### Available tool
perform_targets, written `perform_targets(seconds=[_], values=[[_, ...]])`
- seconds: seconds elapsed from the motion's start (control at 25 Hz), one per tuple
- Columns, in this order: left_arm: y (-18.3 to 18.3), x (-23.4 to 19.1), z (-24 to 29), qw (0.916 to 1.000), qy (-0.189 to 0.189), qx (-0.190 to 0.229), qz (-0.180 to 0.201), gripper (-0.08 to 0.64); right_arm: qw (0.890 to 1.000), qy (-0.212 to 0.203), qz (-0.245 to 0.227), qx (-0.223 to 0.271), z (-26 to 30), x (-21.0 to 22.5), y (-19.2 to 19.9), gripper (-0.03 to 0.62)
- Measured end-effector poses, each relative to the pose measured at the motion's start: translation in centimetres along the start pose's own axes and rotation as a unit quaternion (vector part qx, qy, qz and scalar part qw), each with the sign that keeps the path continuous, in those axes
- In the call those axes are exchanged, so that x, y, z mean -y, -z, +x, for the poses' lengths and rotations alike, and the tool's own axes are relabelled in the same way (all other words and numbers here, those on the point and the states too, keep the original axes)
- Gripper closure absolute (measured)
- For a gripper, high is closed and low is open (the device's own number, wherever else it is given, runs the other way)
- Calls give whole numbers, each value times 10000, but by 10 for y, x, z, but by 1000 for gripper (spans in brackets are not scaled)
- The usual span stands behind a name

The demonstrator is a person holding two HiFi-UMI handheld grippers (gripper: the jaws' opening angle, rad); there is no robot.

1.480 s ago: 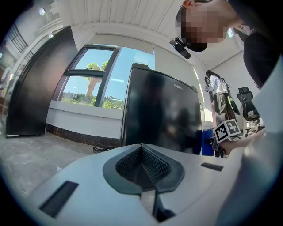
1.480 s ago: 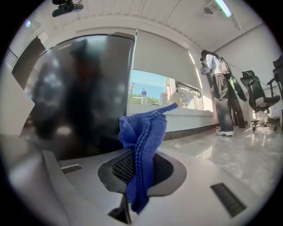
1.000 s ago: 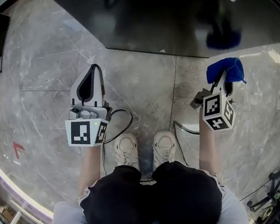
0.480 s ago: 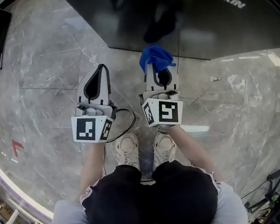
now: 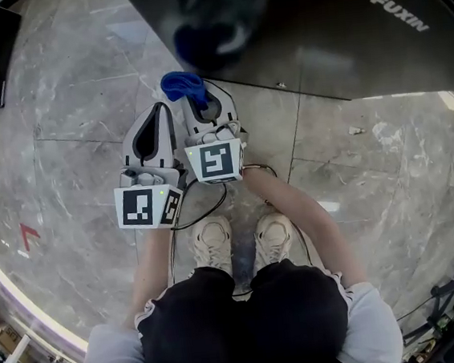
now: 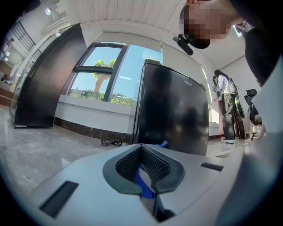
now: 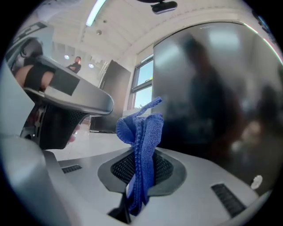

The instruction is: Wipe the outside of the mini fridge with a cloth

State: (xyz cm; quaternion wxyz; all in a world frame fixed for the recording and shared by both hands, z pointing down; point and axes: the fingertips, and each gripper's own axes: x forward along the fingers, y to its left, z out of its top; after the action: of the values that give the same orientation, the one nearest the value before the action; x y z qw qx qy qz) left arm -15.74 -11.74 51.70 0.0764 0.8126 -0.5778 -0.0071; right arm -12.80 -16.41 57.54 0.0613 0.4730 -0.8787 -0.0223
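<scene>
Got the blue cloth (image 5: pixel 183 84) clamped in the right hand-held gripper (image 5: pixel 201 100), right up by the mini fridge (image 5: pixel 314 14).

Squeezed tight between the mesh pads, with a bunched tuft poking out past the tips and a tail hanging down into the slot behind. Held low near the left end of the glossy black front, very close to it, though can't tell if actually touching. Shows up as a blue smear mirrored in the door. Over on the left, holding the other hand-held gripper (image 5: pixel 157 111) snug alongside, closed up tip to tip with nothing in it, just a sliver of blue peeking through the slot. Aimed at the same fridge. Standing on grey marble floor (image 5: pixel 66 113), white sneakers (image 5: pixel 209 243) just behind both.
</scene>
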Motion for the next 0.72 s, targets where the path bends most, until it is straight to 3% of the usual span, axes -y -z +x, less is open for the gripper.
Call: perform_targets(seconds=[0.28,0.72], values=[[2,-12,-3,9999,-120,0,-30,555,9988,144,-473,3,27,0,0,517],[4,0,-1,10000,6,-34,-15,555,9970,493,-573,-146,10,16,8,517]])
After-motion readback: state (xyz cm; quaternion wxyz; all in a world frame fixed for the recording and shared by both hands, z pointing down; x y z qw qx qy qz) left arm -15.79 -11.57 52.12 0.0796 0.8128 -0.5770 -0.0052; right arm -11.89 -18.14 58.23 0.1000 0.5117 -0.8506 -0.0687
